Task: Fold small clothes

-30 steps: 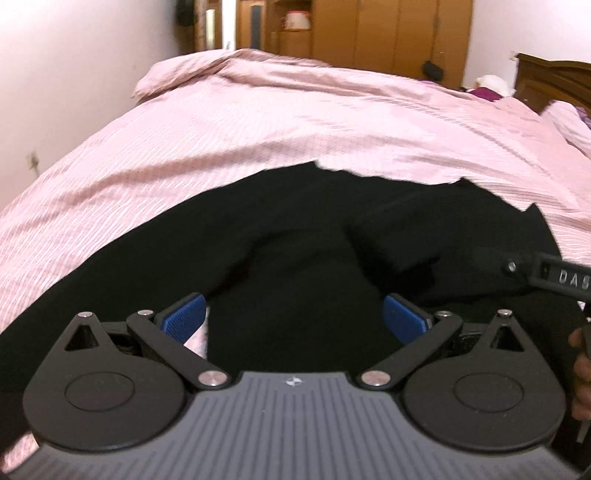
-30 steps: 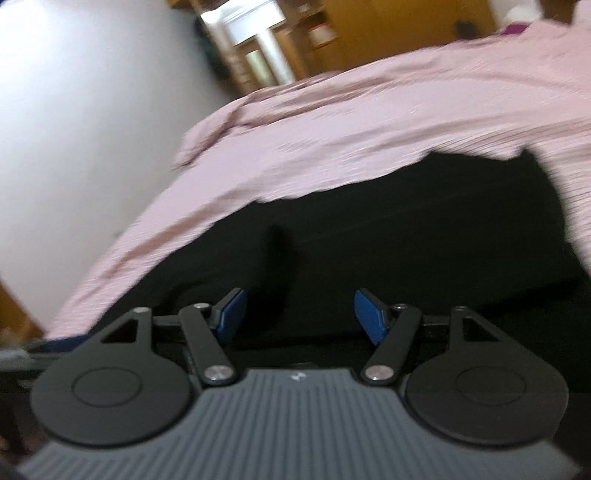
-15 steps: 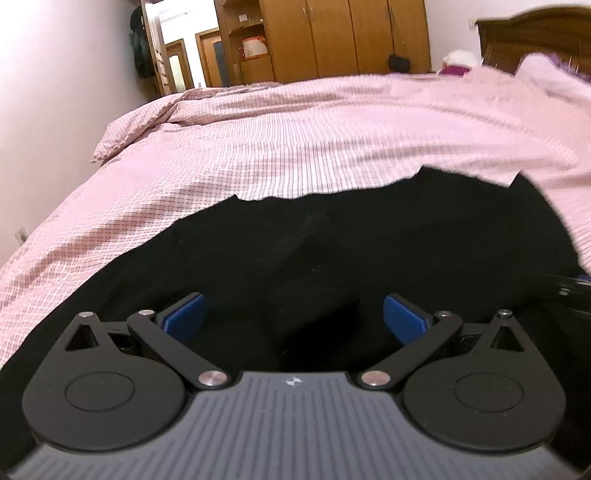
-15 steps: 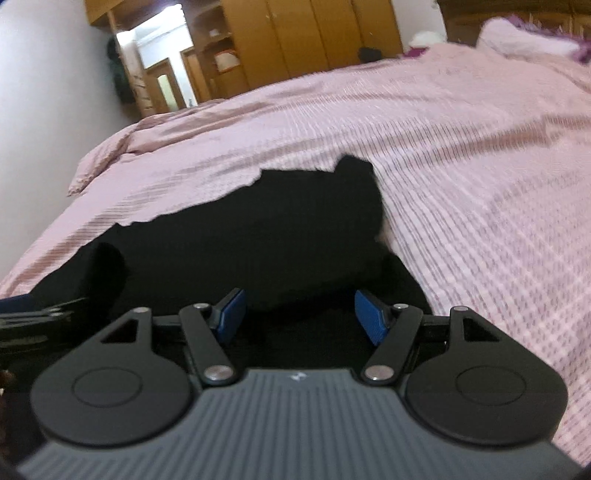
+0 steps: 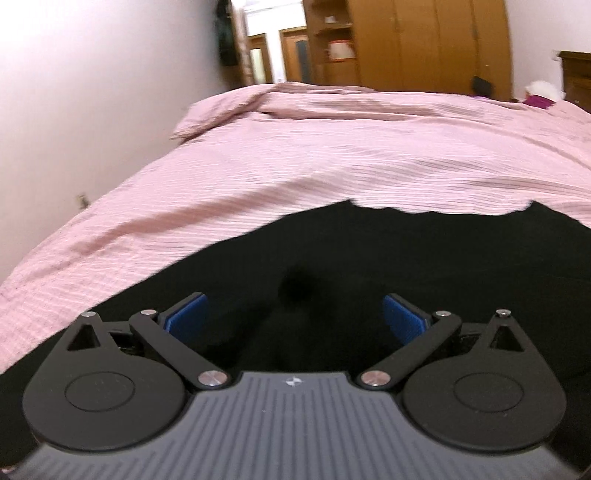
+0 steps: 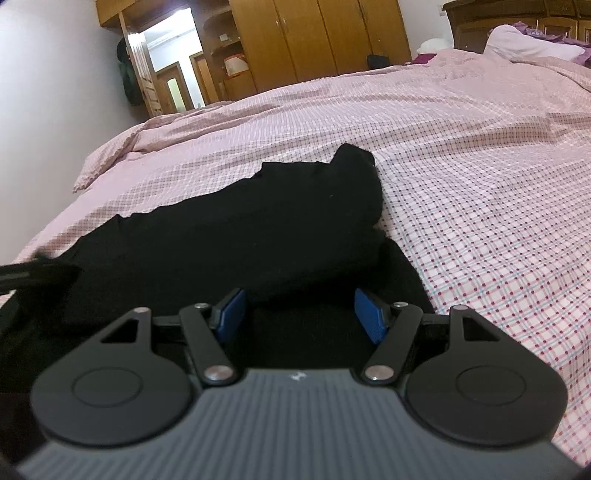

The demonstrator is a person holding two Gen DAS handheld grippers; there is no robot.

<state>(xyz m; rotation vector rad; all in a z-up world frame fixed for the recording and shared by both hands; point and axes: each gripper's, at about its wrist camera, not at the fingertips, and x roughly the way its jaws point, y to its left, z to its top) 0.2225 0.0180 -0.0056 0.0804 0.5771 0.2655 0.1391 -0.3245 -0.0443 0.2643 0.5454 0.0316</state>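
A black garment (image 5: 369, 251) lies spread on the pink checked bed cover (image 5: 332, 155). It also shows in the right wrist view (image 6: 258, 221), with a folded layer on top and its right edge near the bare cover. My left gripper (image 5: 295, 314) is open just above the garment's near part, with a raised fold between its blue pads. My right gripper (image 6: 301, 314) is open and low over the garment's near right part. The left gripper's black body (image 6: 29, 277) shows at the far left of the right wrist view.
The bed cover (image 6: 480, 166) stretches far and right. A white wall (image 5: 92, 92) borders the bed's left side. Wooden wardrobes (image 5: 406, 44) and a doorway (image 6: 173, 74) stand at the back. Pillows (image 6: 528, 44) and a dark headboard (image 6: 517, 18) sit at the far right.
Both cameras have swung. The left view has turned left, toward the wall. The right gripper has settled low at the garment's right part. Both stay open.
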